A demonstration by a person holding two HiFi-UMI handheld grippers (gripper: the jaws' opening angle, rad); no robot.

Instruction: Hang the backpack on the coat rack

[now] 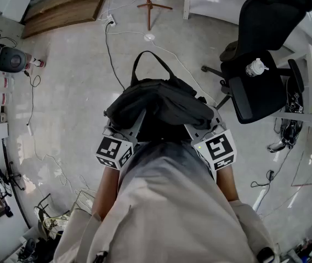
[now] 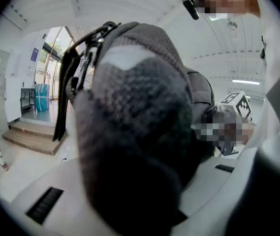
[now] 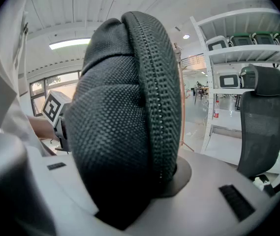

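Note:
I hold a black backpack (image 1: 158,107) in the air over the floor, in front of the person's body. My left gripper (image 1: 127,129) is shut on its left side and my right gripper (image 1: 202,131) is shut on its right side. The carry loop (image 1: 147,64) sticks out ahead, toward the wooden coat rack's foot (image 1: 149,7). In the left gripper view dark woven backpack fabric (image 2: 140,132) fills the jaws of the left gripper (image 2: 140,181), with straps (image 2: 76,68) hanging beside it. In the right gripper view a zipped fold of the backpack (image 3: 125,122) is clamped in the right gripper (image 3: 130,181); the coat rack pole (image 3: 180,107) shows behind it.
A black office chair (image 1: 260,64) with a white bottle (image 1: 256,67) on its seat stands to the right, near white shelving (image 3: 238,58). Cables (image 1: 109,43) trail over the pale floor. Wooden steps (image 1: 62,7) lie far left, and clutter lines the left edge.

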